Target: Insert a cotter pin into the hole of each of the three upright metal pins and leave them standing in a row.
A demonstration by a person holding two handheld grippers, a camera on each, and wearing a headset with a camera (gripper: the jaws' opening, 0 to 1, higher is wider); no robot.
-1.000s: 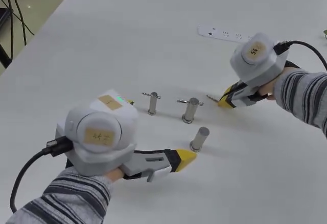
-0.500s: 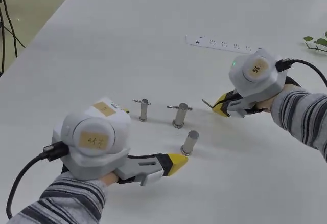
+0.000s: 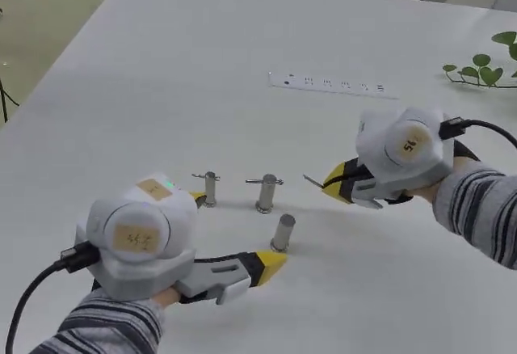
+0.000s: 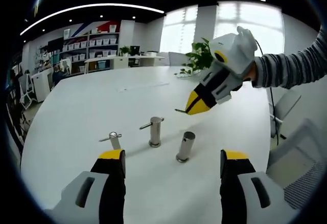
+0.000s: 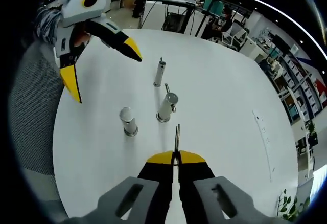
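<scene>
Three metal pins stand on the white table. The left pin (image 3: pixel 210 187) and the middle pin (image 3: pixel 266 193) each carry a cotter pin through the top. The third pin (image 3: pixel 283 231) stands nearer me and is bare; it is also seen in the left gripper view (image 4: pixel 185 146) and the right gripper view (image 5: pixel 127 120). My left gripper (image 3: pixel 234 230) is open, with its yellow tips either side of the pins on the near side. My right gripper (image 5: pixel 176 157) is shut on a cotter pin (image 5: pixel 177 136) that points toward the pins from their right (image 3: pixel 312 181).
A white power strip (image 3: pixel 331 85) lies farther back on the table. A green plant sprig (image 3: pixel 481 69) sits at the far right edge. Cables trail from both grippers. The table's left edge (image 3: pixel 56 55) borders the floor.
The head camera has tilted up, so everything sits lower and further left in the picture. Both grippers keep nearly the same places beside the pins.
</scene>
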